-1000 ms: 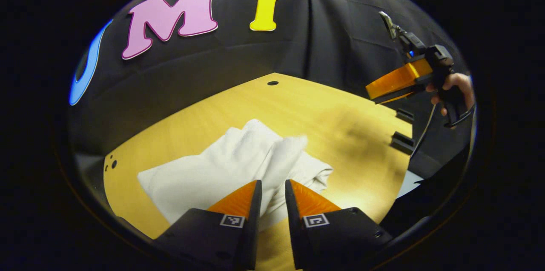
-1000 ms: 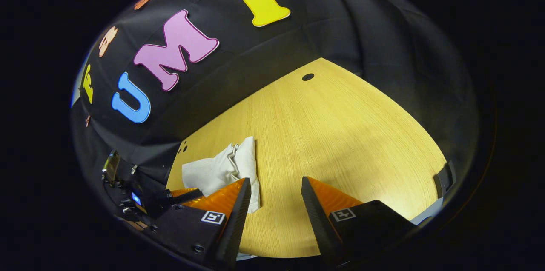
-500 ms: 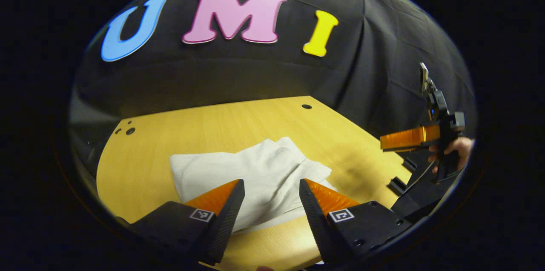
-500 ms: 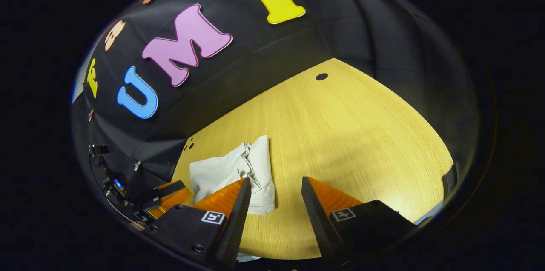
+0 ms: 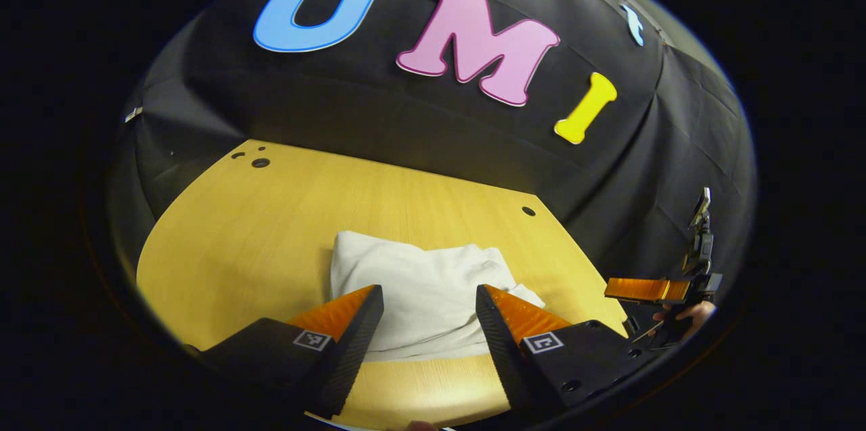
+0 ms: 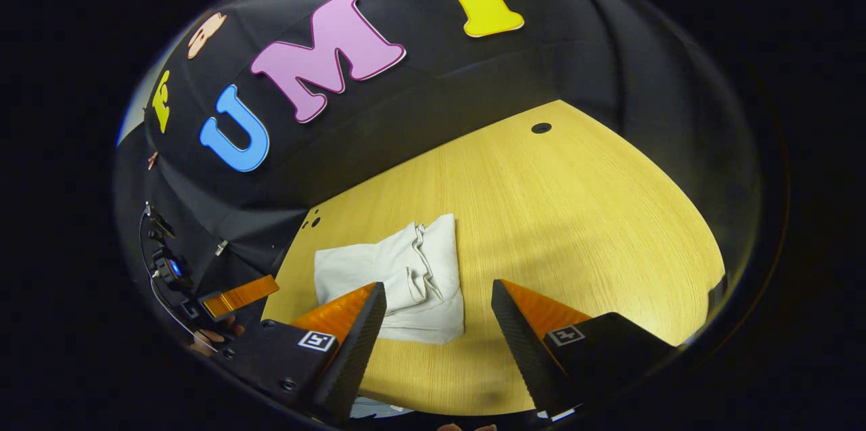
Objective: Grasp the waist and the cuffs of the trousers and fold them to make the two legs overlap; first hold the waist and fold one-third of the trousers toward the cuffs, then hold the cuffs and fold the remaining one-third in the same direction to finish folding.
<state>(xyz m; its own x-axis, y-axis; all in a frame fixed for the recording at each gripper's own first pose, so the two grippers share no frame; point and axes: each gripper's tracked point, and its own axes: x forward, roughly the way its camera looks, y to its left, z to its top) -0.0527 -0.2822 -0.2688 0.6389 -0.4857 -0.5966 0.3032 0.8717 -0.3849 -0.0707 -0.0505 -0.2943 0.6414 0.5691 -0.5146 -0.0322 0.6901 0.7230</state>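
Left gripper view: left gripper (image 5: 429, 297) spread, empty | trousers (image 5: 426, 282) folded (looks finished) just ahead between jaws | right gripper (image 6: 438, 293) spread, trousers ahead-left, left nearer

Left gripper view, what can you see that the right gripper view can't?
Left gripper view: the right gripper, held by a hand, far off to the right. Right gripper view: the left gripper low on the left, and a crinkly bunched seam on the trousers. Both: the folded white trousers lying on the wooden table, beyond open fingers.
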